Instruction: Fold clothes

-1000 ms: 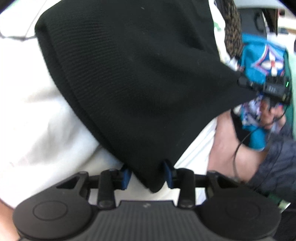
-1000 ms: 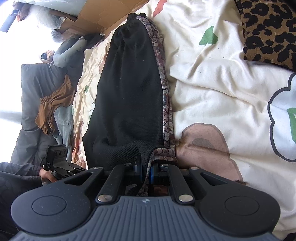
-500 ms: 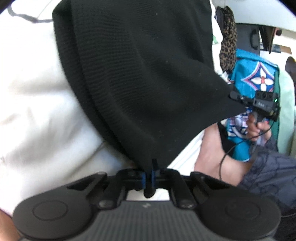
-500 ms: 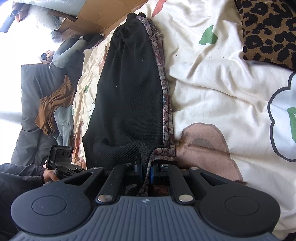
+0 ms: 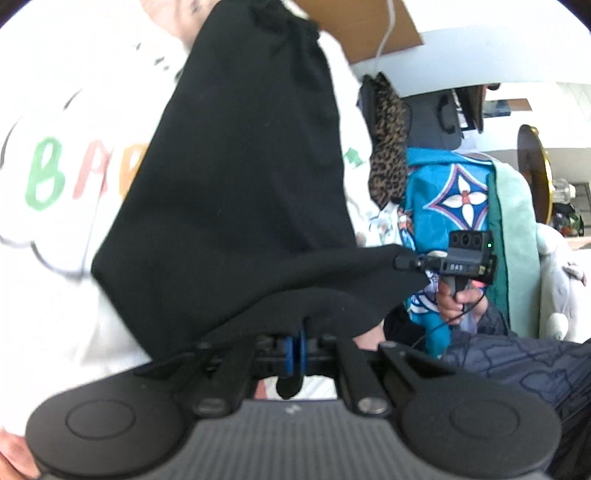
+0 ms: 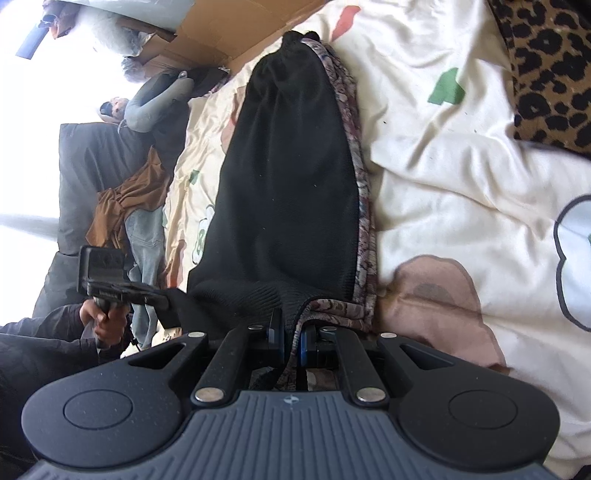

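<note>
Black garment (image 6: 291, 166), one, with a patterned trim along its right side, stretched lengthwise over the cream quilt (image 6: 461, 166) with the printed shapes, far end near the quilt's top edge by the cardboard (image 6: 221, 33), near end lifted off the quilt. Two grippers on it, one at each near corner. Left gripper (image 5: 297, 350) pressed together on a fold of the black cloth, a tip of cloth poking out below the blue pads. Right gripper (image 6: 291, 343) likewise pinched on the near corner, black cloth and patterned trim both between its pads. Each gripper held by one hand: the right hand (image 5: 458, 295) seen from the left wrist camera, the left hand (image 6: 103, 317) from the right one. One leopard-print cushion (image 6: 546, 66) at the quilt's top right corner. One brown garment (image 6: 125, 199) heaped off the quilt's left edge.
</note>
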Action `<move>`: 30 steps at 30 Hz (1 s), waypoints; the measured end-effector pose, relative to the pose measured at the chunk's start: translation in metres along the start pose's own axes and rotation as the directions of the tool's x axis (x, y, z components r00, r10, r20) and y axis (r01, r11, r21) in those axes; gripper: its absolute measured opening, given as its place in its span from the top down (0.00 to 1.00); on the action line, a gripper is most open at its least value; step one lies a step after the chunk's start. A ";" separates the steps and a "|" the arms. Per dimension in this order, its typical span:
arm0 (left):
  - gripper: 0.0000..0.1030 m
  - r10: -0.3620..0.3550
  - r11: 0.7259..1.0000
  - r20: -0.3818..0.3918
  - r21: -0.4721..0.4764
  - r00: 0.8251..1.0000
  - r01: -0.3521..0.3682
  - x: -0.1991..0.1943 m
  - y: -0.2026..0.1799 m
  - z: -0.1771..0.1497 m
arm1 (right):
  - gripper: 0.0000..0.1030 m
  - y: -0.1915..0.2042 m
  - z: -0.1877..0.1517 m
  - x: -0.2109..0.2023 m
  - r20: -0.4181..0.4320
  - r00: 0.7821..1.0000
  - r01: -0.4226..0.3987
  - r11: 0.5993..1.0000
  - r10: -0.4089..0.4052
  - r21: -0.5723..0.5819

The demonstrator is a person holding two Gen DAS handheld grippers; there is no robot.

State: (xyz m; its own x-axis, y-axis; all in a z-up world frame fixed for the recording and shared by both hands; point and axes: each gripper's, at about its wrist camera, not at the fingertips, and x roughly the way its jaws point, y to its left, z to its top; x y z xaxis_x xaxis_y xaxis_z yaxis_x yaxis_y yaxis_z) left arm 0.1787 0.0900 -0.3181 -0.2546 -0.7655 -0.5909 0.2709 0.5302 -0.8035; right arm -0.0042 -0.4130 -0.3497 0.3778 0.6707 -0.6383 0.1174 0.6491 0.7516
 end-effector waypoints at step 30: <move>0.98 -0.078 0.997 0.058 0.003 0.995 0.078 -0.087 -0.099 -0.064 | 0.94 0.096 -0.027 -0.032 -0.174 0.968 -0.203 0.969 0.178 -0.141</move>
State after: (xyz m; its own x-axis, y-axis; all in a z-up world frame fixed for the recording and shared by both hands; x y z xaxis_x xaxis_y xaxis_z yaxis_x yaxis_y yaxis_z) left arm 0.1151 0.1275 -0.1917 -0.2209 -0.8242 -0.5215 0.2528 0.4680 -0.8468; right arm -0.0299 -0.3626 -0.2612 0.2268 0.8277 -0.5133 -0.0924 0.5430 0.8347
